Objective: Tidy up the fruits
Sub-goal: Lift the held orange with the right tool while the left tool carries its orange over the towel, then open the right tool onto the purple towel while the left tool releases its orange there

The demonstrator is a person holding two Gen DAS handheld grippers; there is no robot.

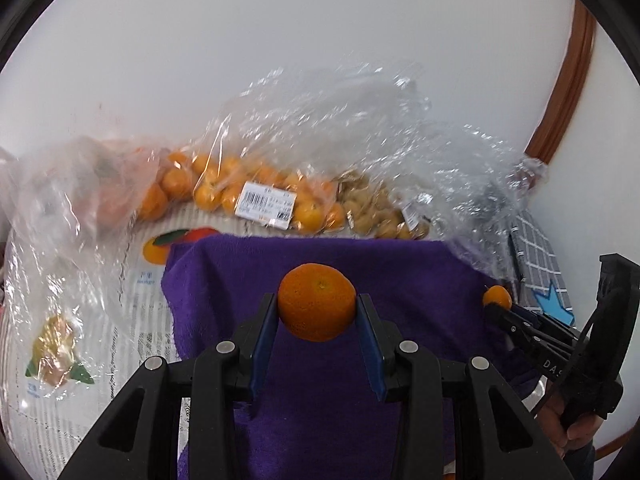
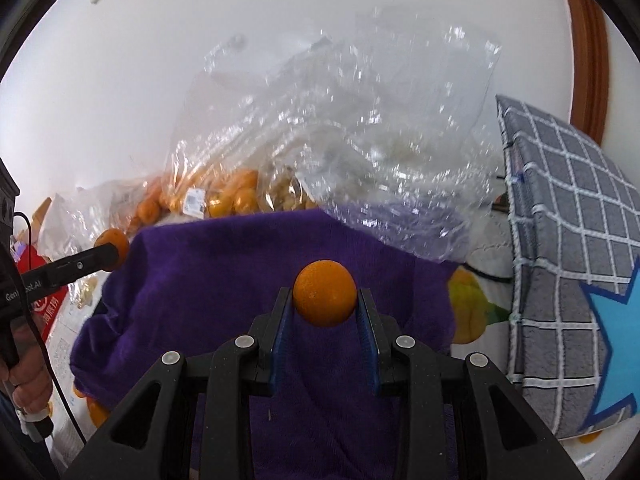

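My left gripper is shut on an orange and holds it above a purple towel. My right gripper is shut on a second orange above the same purple towel. Each gripper shows in the other view: the right one with its orange at the right edge, the left one with its orange at the left. A clear plastic bag of oranges lies behind the towel, also in the right wrist view.
A bag of small yellowish fruits lies beside the orange bag. Crumpled clear plastic stands behind the towel. A grey checked cushion is at the right. A fruit-printed mat covers the surface; a white wall is behind.
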